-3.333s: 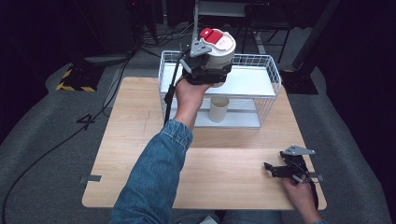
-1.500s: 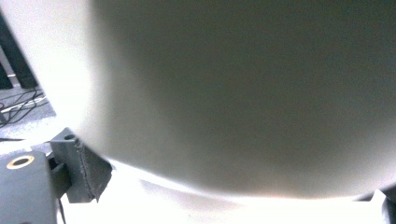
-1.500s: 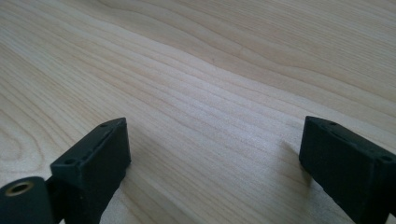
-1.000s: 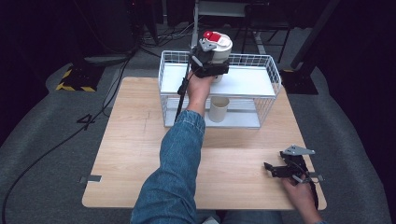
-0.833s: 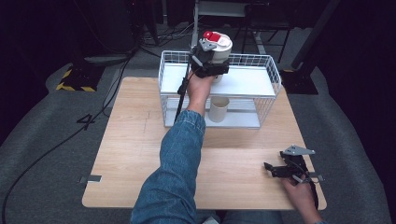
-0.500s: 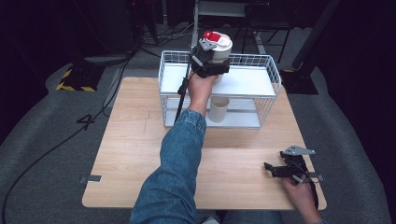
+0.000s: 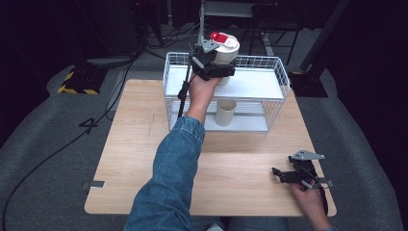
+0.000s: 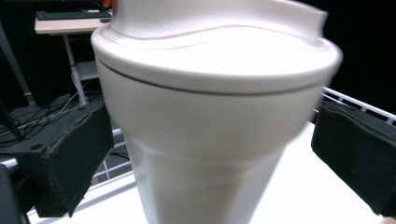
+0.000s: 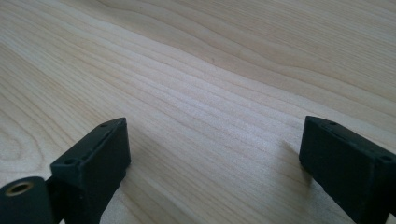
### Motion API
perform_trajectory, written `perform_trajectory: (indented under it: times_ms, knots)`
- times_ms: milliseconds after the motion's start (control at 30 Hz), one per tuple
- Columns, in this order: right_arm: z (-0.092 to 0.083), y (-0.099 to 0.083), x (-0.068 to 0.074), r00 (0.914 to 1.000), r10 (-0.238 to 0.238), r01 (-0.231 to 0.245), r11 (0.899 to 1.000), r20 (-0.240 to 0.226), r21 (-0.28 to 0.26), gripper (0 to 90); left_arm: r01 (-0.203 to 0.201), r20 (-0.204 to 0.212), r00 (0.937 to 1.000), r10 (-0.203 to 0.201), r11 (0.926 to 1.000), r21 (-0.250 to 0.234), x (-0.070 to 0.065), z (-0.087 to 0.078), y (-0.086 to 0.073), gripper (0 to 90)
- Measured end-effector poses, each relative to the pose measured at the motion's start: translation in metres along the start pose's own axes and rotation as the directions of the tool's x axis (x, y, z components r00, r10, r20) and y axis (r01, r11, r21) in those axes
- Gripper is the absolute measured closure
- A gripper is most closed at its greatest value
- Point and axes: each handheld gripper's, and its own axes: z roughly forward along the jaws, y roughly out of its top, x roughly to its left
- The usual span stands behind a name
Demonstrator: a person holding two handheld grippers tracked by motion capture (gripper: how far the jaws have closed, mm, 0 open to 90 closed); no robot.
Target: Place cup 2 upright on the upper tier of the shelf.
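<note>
1. Left gripper (image 7: 217, 71) up at the wire shelf rack (image 7: 279, 79), over its top shelf, with a white lidded cup (image 7: 226, 48) between the jaws. Red patch on the lid in the high view.
2. In the left gripper view, cup (image 8: 215, 116) centred between the two black pads (image 8: 70, 163), a dark sliver of gap at each side; so probably released or barely touching, though hard to call for sure. Cup base cropped out below, so contact with the white shelf surface not confirmed.
3. Right gripper (image 7: 293, 174) resting low on the wooden table (image 7: 134, 144) near its front right corner, jaws apart with nothing between them but bare wood grain (image 9: 210, 93).
4. For a clean step: keep the cup upright, confirm the base sits flat on the shelf, then spread the pads evenly and back straight out towards the person, no sideways drag against the tapered wall.
5. Edges to mind: raised wire rim of the rack close on the left and behind the cup; a second, open cup (image 7: 224, 112) on the lower tier directly below.
6. Open room: wide bare shelf to the right of the cup, and free table in front of the rack for the retreat.
</note>
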Motion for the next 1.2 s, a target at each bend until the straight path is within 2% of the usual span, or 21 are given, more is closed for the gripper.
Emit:
perform_trajectory:
  times_ms: [33,133,167,233,300,467,733,767,800,833,900,1033,1067,1133,1200]
  knots:
    - [0.000,0.000,0.000,1.0000,0.000,0.000,1.000,0.000,0.000,9.1,0.000,0.000,1.0000,0.000,1.0000,0.000,0.000,0.000,0.000,0.3]
    - [0.000,0.000,0.000,1.0000,0.000,0.000,1.000,0.000,0.000,9.1,0.001,0.020,0.9998,-0.001,1.0000,-0.008,-0.001,-0.018,-0.001,0.9]
    - [0.000,0.000,0.000,1.0000,0.000,0.000,1.000,0.000,0.000,9.1,0.001,0.020,0.9998,-0.001,1.0000,-0.008,-0.001,-0.018,-0.001,0.9]
    - [0.000,0.000,0.000,1.0000,-0.001,0.001,1.000,0.000,0.000,9.1,0.012,0.036,0.9993,-0.011,0.9998,-0.014,0.000,-0.031,-0.003,0.9]
    - [0.000,0.000,0.000,1.0000,-0.001,0.001,1.000,0.000,0.000,9.1,0.014,0.034,0.9993,-0.013,0.9998,-0.014,0.000,-0.036,-0.004,0.9]
    - [0.000,0.000,0.000,1.0000,-0.002,0.002,1.000,0.000,0.000,9.1,0.018,0.045,0.9989,-0.017,0.9997,-0.015,0.001,-0.062,-0.006,1.0]
    - [0.000,0.000,0.000,1.0000,0.000,0.000,1.000,-0.002,0.002,9.0,-0.013,0.052,0.9986,0.014,0.9998,-0.011,-0.003,-0.099,-0.010,1.4]
    - [0.000,0.000,0.000,1.0000,0.000,0.000,1.000,-0.002,0.002,9.0,-0.013,0.052,0.9986,0.014,0.9998,-0.011,-0.003,-0.099,-0.010,1.4]
    - [0.000,0.000,0.000,1.0000,-0.001,0.001,1.000,-0.002,0.004,8.9,-0.023,0.053,0.9983,0.023,0.9997,-0.007,-0.003,-0.109,-0.012,1.5]
    - [0.000,0.000,0.000,1.0000,-0.001,0.001,1.000,-0.002,0.004,8.9,-0.023,0.053,0.9983,0.023,0.9997,-0.007,-0.003,-0.109,-0.012,1.4]
    - [0.000,0.000,0.000,1.0000,-0.003,0.004,1.000,-0.003,0.006,8.9,-0.027,0.052,0.9983,0.027,0.9996,0.001,-0.003,-0.123,-0.017,1.4]
    - [0.000,0.000,0.000,1.0000,-0.003,0.003,1.000,-0.004,0.006,8.9,-0.023,0.057,0.9981,0.023,0.9997,0.004,-0.001,-0.136,-0.023,1.4]
    - [0.000,0.000,0.000,1.0000,-0.003,0.003,1.000,-0.004,0.006,8.9,-0.028,0.056,0.9981,0.028,0.9995,0.011,-0.001,-0.143,-0.029,1.4]
    - [0.000,0.000,0.000,1.0000,-0.004,0.004,1.000,-0.003,0.006,8.9,-0.032,0.058,0.9978,0.032,0.9994,0.015,-0.001,-0.147,-0.032,1.4]
    - [0.000,0.000,0.000,1.0000,-0.004,0.004,1.000,-0.003,0.005,8.9,-0.045,0.062,0.9972,0.042,0.9979,0.046,0.001,-0.155,-0.045,1.4]
